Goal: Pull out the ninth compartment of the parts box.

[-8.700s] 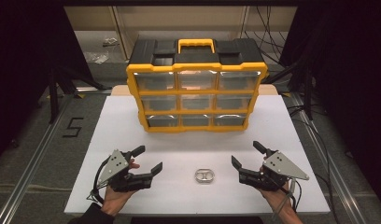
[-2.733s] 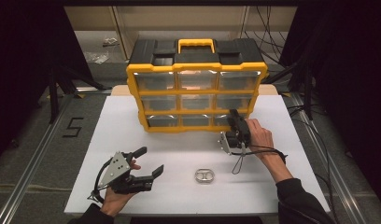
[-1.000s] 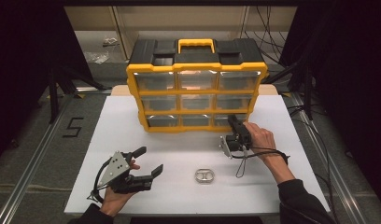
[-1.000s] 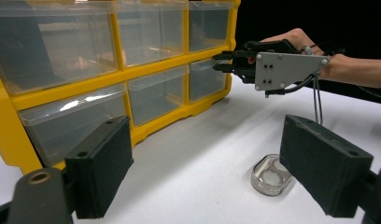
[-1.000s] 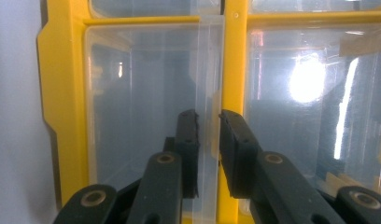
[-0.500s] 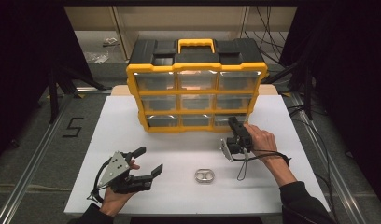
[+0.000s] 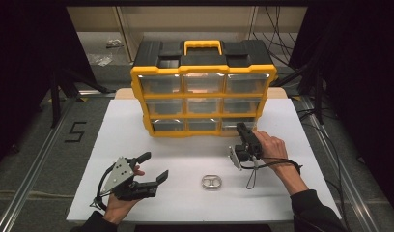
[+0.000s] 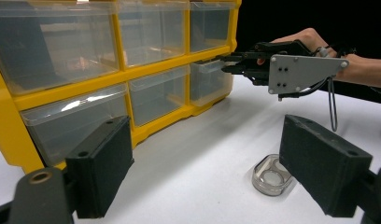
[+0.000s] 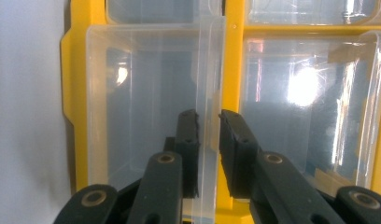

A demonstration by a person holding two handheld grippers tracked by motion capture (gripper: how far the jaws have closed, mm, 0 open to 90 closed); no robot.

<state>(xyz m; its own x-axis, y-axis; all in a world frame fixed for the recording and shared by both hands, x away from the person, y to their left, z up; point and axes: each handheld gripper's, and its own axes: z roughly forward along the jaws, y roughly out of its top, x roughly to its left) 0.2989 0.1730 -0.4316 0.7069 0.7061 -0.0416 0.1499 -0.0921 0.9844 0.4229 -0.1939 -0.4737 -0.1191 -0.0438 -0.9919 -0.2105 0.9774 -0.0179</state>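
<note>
Right tongs (image 9: pixel 208 154) clamped on clear plastic bottom-right drawer's lip (image 9: pixel 212 70), 12 o'clock; drawer barely out, pull remaining. Left tongs (image 7: pixel 154 166) wide open, empty.

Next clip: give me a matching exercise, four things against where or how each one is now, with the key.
1. right claw
2. left claw
3. clear ring-shaped piece
4. carry handle

a. lying on the white table between the hands
b. open, above the table's near left
c. on top of the drawer cabinet
d. closed on the bottom right drawer's lip

Pairs: 1-d, 2-b, 3-a, 4-c
</note>
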